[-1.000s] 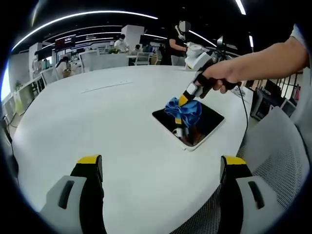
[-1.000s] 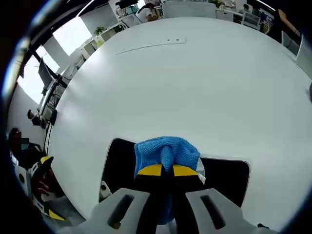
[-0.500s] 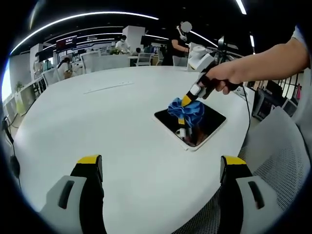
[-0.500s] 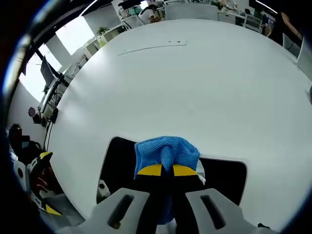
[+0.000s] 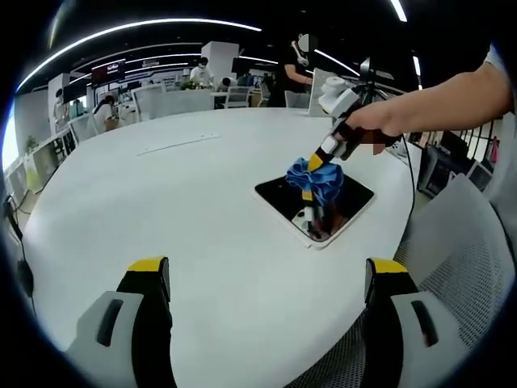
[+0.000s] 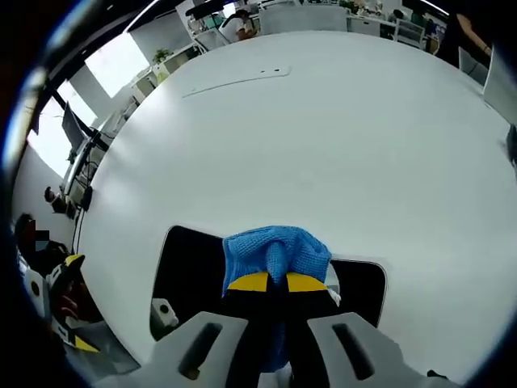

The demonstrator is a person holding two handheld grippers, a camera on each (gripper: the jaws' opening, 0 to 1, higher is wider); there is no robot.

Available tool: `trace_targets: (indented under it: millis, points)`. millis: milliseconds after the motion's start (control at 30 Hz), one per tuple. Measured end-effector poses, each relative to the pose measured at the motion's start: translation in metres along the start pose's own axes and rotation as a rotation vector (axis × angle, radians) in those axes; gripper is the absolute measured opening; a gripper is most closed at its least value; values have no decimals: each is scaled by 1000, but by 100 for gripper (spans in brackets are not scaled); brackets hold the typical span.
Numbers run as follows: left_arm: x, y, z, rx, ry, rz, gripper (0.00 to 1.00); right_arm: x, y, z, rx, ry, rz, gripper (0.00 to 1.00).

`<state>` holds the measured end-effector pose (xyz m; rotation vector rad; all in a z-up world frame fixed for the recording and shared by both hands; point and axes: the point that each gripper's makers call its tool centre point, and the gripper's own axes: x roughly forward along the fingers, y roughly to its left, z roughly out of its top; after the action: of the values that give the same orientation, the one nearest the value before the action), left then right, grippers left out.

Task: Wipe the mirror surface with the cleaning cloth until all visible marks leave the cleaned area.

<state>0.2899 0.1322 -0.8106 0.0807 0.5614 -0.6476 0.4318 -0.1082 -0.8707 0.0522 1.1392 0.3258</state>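
Wiping is under way, as I judge it: my right gripper (image 6: pixel 271 284) has its jaws pinching the blue cleaning cloth (image 6: pixel 276 249), bunched so a soft wad sticks out past the yellow tips. That wad is what meets the glass, I think — it keeps the hard jaws off the mirror (image 6: pixel 191 267). The mirror lies flat on the white table (image 6: pixel 339 145), a dark rectangle with a pale frame, close to the table's near edge. In the left gripper view I see the same thing from the side: the right gripper (image 5: pixel 315 170) comes down at a slant from the person's hand (image 5: pixel 381 128), and the cloth (image 5: pixel 315 177) sits over the middle of the mirror (image 5: pixel 313 204), with its reflection showing in the glass below. Whether the cloth is pressed to the glass or just above it I cannot tell from here.

My left gripper (image 5: pixel 271 279) hangs back over the bare table with its jaws spread wide and nothing between them — held clear, I suppose, so that its camera keeps mirror and cloth in sight. A mesh chair (image 5: pixel 460 267) stands just past the table's edge on that side.

Marks on the glass are too small for me to make out, so I cannot say how much wiping is left. The slant of the tool suits sweeping strokes across the glass.
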Motion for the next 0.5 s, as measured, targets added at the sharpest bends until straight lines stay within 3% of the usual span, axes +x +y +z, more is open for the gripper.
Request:
trace_targets:
  millis: [500]
  points:
    - [0,1,-1,0,1,3,99,-3,-16,-1,11,2,-19,0]
